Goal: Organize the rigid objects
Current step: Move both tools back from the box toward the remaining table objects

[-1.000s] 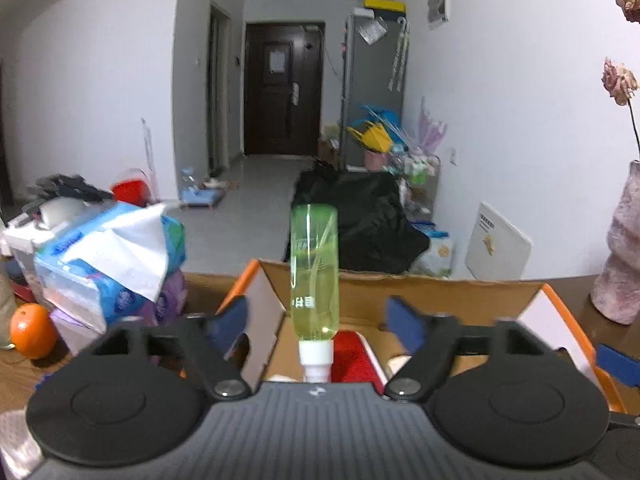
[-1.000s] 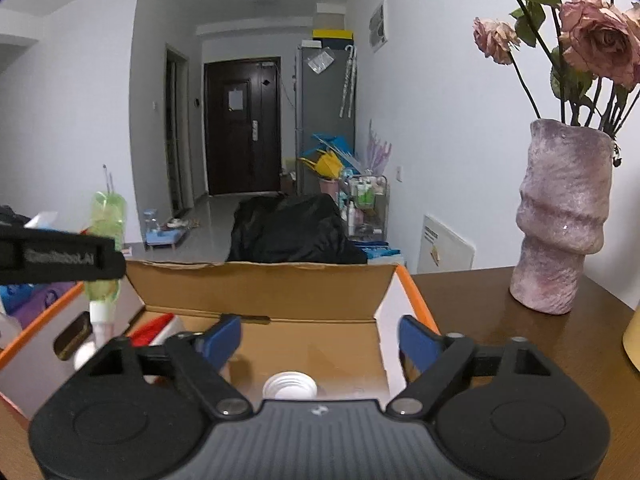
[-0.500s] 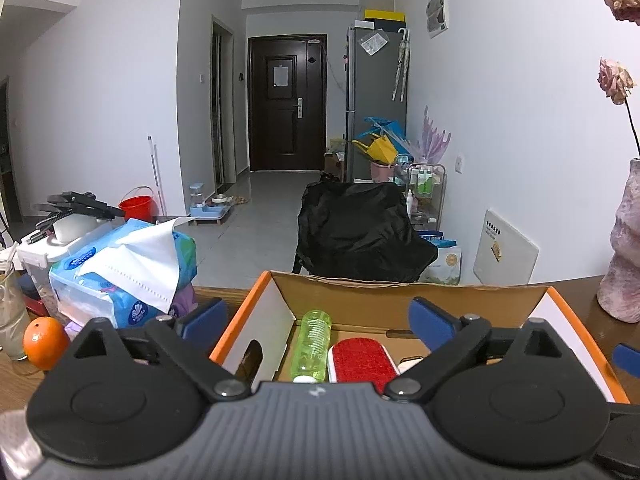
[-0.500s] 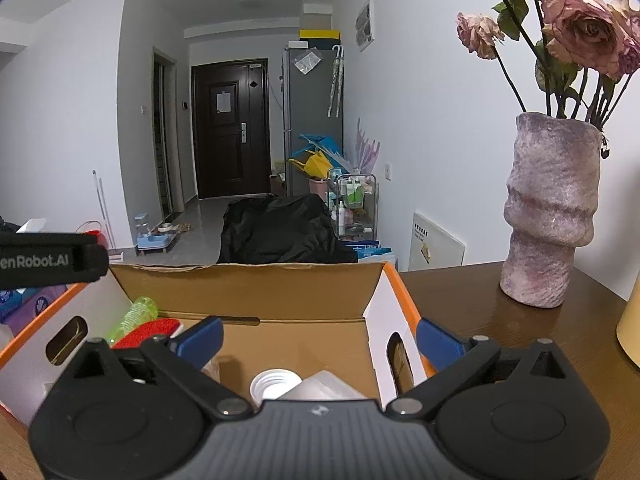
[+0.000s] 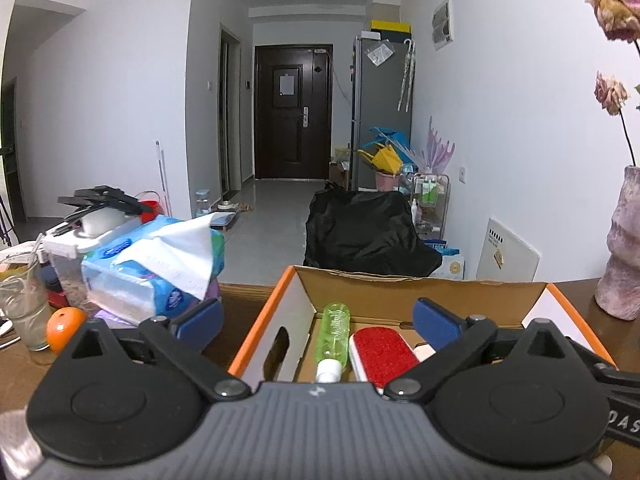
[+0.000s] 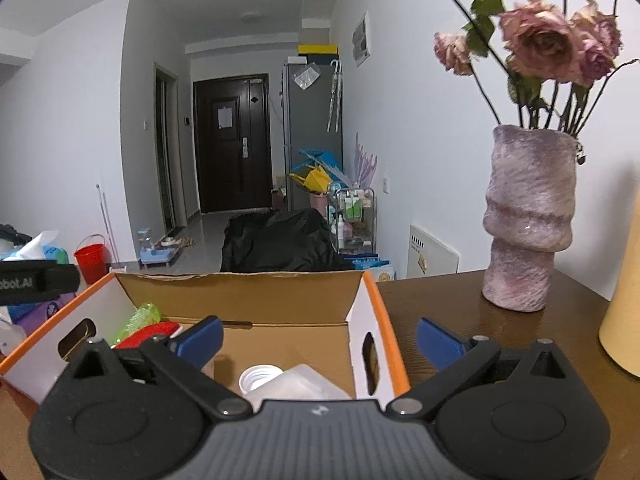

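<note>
Inside the cardboard box (image 5: 424, 286), several rigid things are already lying, and both grippers are standing released and empty.

On the left side of the box, the green bottle (image 5: 334, 336) is lying on its side with its white cap toward the camera, and the red brush (image 5: 380, 354) is resting just beside it; nearer the right wall a white-capped container (image 6: 280, 382) is lying too. The left gripper (image 5: 318, 320) is holding its jaws wide apart, with the bottle and brush below and between them but not touched. The right gripper (image 6: 320, 338) is also fully spread over the box, gripping nothing. By my judgement the sorting is well advanced; whether more things are waiting outside the box, these views are not showing.
</note>
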